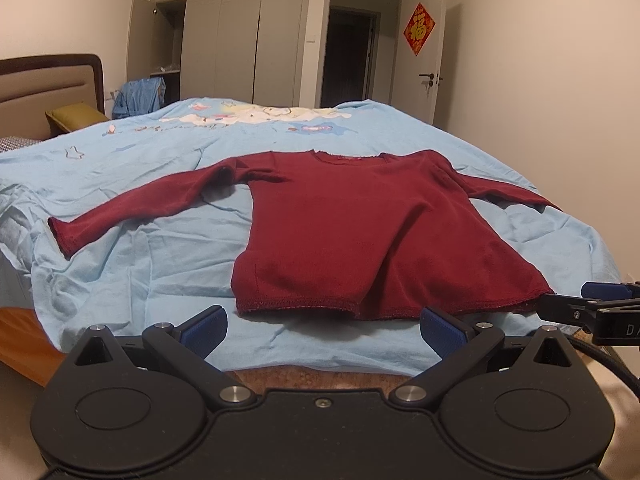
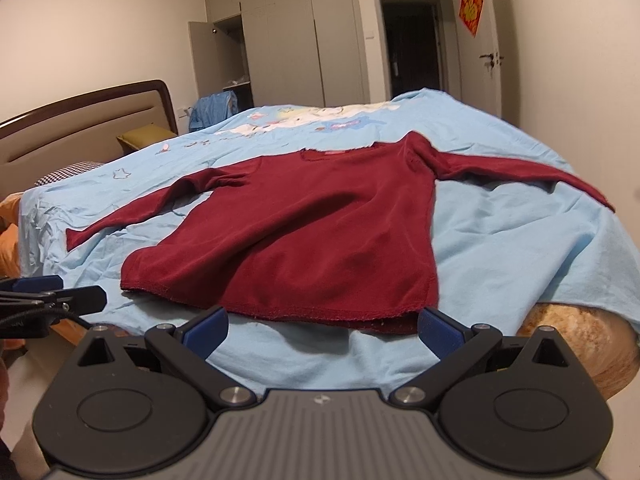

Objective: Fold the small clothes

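On the blue bedsheet (image 1: 160,280), 1 dark red long-sleeved top (image 1: 360,232) is seen, with 2 sleeves spread out. Before the sheet's near edge, 2 grippers are counted: the left gripper (image 1: 322,330) and the right gripper (image 2: 322,330).

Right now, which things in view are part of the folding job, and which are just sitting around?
Part of the job:
- dark red long-sleeved top, spread flat, sleeves out
- blue bedsheet it lies on
- left gripper, open, empty
- right gripper, open, empty

Just lying about:
- blue garment by the open wardrobe
- olive pillow at the headboard
- red door decoration
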Demonstrator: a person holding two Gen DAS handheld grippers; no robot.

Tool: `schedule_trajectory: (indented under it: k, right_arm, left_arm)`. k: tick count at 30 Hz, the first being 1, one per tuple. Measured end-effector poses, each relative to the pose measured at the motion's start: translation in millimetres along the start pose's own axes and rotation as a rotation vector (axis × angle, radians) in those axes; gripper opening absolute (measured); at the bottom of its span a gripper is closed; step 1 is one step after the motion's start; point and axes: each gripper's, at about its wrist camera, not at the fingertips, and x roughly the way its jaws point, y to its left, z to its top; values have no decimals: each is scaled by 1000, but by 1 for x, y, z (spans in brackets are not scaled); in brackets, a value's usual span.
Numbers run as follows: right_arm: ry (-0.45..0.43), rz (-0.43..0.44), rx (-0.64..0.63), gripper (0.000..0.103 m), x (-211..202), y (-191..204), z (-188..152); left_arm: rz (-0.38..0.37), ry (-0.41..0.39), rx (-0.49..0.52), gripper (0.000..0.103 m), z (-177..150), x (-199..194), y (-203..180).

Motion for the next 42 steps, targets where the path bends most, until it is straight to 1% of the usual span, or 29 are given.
schedule_trajectory:
  k: [4, 7, 11, 14, 18, 21, 25, 31, 37, 42]
  right_arm:
    - [3, -2, -19, 103, -4, 0, 10]
    - [-7, -34, -47, 103, -4, 2, 20]
    - [-35, -68, -80, 103, -3, 3, 33]
    - [-65, -88, -92, 103, -3, 1, 44]
    - [-82, -106, -99, 103, 1, -5, 62]
    - [-83, -129, -120, 103, 5, -11, 71]
    - [-65, -156, -125, 103, 16, -20, 81]
    - [-33, -167, -94, 103, 39, -37, 93]
    - [5, -192, -82, 103, 66, -57, 103]
    - [35, -214, -56, 103, 87, -77, 108]
  left_arm:
    - [4, 12, -41, 102, 8, 4, 8]
    - [32, 9, -70, 102, 23, 11, 16]
    - [73, -13, -82, 102, 48, 24, 25]
    - [130, -53, -69, 102, 68, 36, 27]
    - [163, -86, -27, 102, 93, 59, 23]
    - [146, -90, -13, 102, 108, 76, 17]
    - [109, -72, 8, 102, 118, 96, 7]
    - [67, -24, 40, 102, 117, 128, -8]
    - [43, 35, 39, 102, 117, 166, -17]
    - [19, 59, 56, 102, 121, 195, -25]
